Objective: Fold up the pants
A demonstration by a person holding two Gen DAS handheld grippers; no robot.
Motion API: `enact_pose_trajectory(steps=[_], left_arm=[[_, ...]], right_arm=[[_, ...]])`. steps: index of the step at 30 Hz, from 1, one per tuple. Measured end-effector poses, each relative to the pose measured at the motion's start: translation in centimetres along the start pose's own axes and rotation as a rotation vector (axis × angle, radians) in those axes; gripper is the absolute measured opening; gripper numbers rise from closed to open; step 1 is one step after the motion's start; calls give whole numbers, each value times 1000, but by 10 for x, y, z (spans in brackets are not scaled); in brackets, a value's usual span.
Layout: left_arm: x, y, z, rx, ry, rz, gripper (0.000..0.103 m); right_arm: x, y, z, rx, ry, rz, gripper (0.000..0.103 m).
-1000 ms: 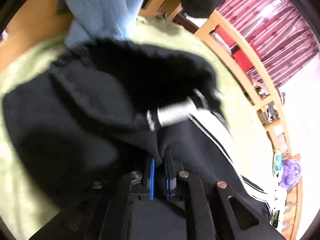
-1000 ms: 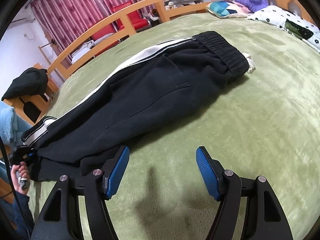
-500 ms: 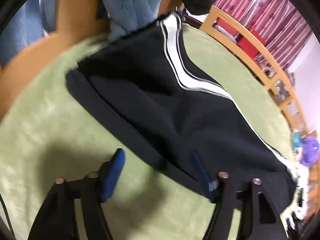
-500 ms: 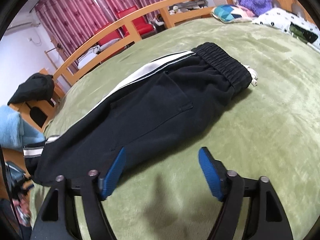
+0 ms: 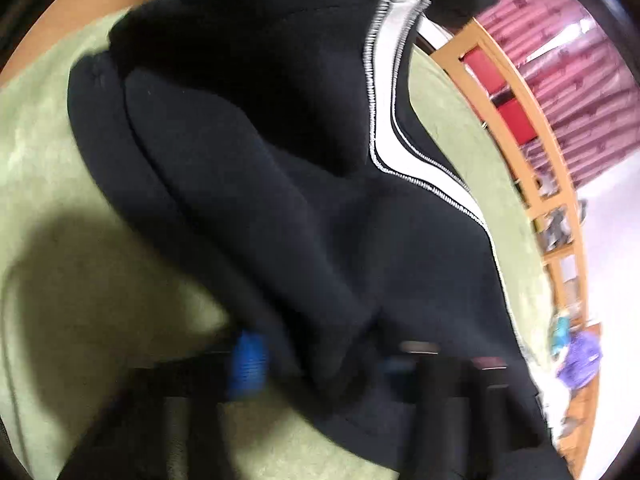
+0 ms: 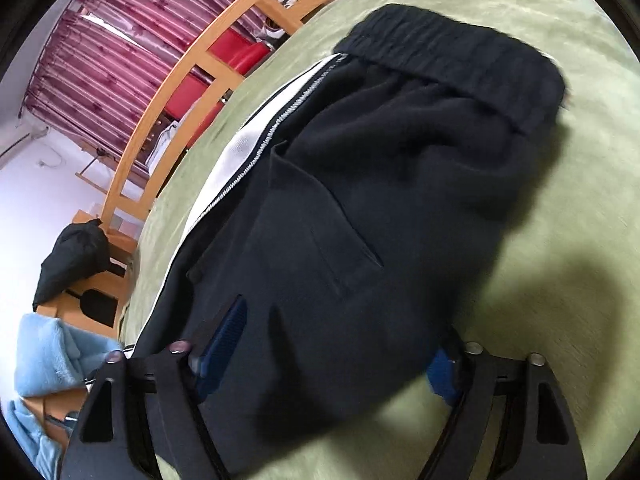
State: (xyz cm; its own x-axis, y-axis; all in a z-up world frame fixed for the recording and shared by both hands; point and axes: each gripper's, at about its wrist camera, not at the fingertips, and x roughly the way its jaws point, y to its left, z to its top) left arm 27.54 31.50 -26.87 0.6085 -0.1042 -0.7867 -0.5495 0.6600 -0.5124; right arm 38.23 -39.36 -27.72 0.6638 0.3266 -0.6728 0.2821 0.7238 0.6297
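Observation:
Black pants (image 6: 340,200) with a white side stripe (image 6: 248,148) lie flat on a green blanket (image 6: 560,240), the elastic waistband (image 6: 452,60) at the far end. My right gripper (image 6: 332,356) straddles the near edge of the seat. Its blue pads (image 6: 224,340) stand apart with cloth between them, and the jaws are closing. In the blurred left wrist view the pants (image 5: 260,160) fill the frame, the stripe (image 5: 400,80) running up to the leg end. My left gripper (image 5: 328,360) is over the near edge with a fold between its jaws, which are closing. One blue pad (image 5: 248,364) shows; the other is hidden by cloth.
A wooden bed rail (image 6: 180,92) curves along the far side, with red chairs (image 6: 236,52) and maroon curtains (image 6: 120,40) behind it. A light blue cloth (image 6: 48,360) and a dark garment (image 6: 76,260) lie beyond the bed's left end. A purple plush toy (image 5: 580,360) sits far right.
The left gripper let go of the leg end it gripped, opened, and dropped onto the pants' near edge. The right gripper moved from bare blanket onto the seat and rolled.

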Motion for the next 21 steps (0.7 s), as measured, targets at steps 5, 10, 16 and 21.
enact_pose_trajectory(steps=[5, 10, 16, 21], left_arm=[[-42, -1, -16, -7, -15, -76, 10], [-95, -6, -42, 69, -32, -68, 10], [-165, 15, -128, 150, 18, -85, 11], [-184, 37, -189, 194, 84, -70, 17]], right_arm=[[-34, 10, -5, -15, -56, 9, 13], [-105, 13, -28, -102, -81, -19, 12], [-203, -40, -70, -137, -69, -53, 11], [-253, -98, -106, -109, -21, -107, 14]])
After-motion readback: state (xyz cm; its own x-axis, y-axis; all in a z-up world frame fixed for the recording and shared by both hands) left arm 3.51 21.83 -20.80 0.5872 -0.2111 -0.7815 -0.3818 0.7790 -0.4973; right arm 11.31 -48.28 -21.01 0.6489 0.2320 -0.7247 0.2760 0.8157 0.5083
